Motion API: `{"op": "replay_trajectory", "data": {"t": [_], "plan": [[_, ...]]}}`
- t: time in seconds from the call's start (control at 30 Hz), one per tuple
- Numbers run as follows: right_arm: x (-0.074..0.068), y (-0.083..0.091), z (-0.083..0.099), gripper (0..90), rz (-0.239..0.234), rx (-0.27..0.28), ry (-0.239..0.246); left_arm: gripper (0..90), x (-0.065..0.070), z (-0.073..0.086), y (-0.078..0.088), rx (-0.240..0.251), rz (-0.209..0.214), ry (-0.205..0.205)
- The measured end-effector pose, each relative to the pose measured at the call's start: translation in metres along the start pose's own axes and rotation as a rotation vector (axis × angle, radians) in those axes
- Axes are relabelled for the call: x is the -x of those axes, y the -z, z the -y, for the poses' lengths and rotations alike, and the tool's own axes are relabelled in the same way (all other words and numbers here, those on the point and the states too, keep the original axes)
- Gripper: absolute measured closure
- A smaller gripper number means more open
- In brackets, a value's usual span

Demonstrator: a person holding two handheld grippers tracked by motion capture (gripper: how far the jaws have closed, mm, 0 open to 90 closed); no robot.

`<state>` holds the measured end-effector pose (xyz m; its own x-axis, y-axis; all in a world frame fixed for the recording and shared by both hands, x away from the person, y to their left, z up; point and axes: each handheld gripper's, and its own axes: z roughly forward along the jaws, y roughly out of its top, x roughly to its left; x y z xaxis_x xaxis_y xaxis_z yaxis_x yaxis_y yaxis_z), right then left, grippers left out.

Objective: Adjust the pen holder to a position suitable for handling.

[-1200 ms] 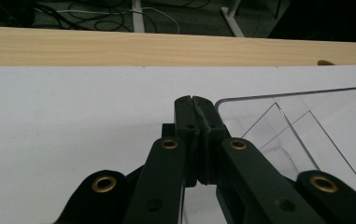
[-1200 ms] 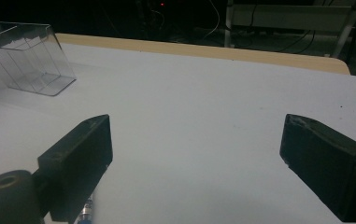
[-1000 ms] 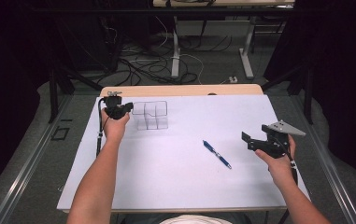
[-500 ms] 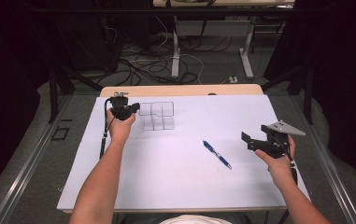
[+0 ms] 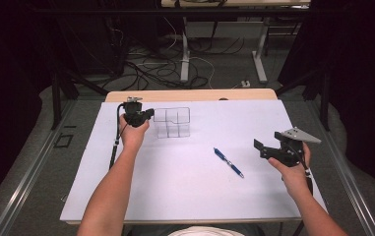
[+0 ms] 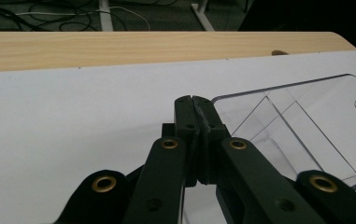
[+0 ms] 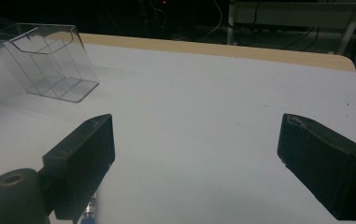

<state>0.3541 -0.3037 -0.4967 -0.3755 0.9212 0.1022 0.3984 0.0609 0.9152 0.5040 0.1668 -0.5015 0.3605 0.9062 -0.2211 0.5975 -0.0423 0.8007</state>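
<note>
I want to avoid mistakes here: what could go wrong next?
1. The left gripper, jaws shut, sits right beside the clear holder; a nudge could slide or tip this light box.
2. The right gripper, jaws open, is close to the pen, which might roll away if bumped.

The left gripper (image 5: 148, 115) sits just beside the clear holder (image 5: 172, 122) on the white sheet (image 5: 185, 196). A blue pen (image 5: 228, 162) lies between holder and right gripper (image 5: 260, 147).
</note>
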Motion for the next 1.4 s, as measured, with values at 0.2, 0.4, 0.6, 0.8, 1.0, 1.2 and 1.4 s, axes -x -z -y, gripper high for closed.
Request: {"op": "replay_trajectory", "data": {"t": [0.2, 0.4, 0.6, 0.8, 1.0, 1.2, 1.4], "plan": [[0.000, 0.000, 0.000, 10.8, 0.003, 0.005, -0.005, 90.0, 0.013, -0.001, -0.004, 0.002, 0.022, -0.007], [0.000, 0.000, 0.000, 10.8, -0.002, 0.004, -0.005, 90.0, 0.023, 0.000, -0.008, 0.004, 0.037, 0.009], [0.000, 0.000, 0.000, 10.8, 0.000, 0.002, -0.006, 90.0, 0.031, 0.000, -0.011, 0.001, 0.050, 0.001], [0.001, 0.000, 0.000, 10.8, 0.000, 0.001, -0.005, 90.0, 0.038, 0.001, -0.012, -0.001, 0.058, -0.001], [0.001, 0.000, 0.000, 10.8, 0.001, 0.002, -0.004, 90.0, 0.046, 0.005, -0.010, -0.007, 0.070, -0.004], [0.000, 0.000, 0.000, 10.8, -0.001, 0.003, 0.000, 90.0, 0.051, 0.009, -0.007, -0.006, 0.090, -0.003], [0.000, 0.000, 0.000, 10.8, 0.000, 0.001, -0.006, 90.0, 0.053, 0.012, -0.003, -0.009, 0.105, -0.015]]}}
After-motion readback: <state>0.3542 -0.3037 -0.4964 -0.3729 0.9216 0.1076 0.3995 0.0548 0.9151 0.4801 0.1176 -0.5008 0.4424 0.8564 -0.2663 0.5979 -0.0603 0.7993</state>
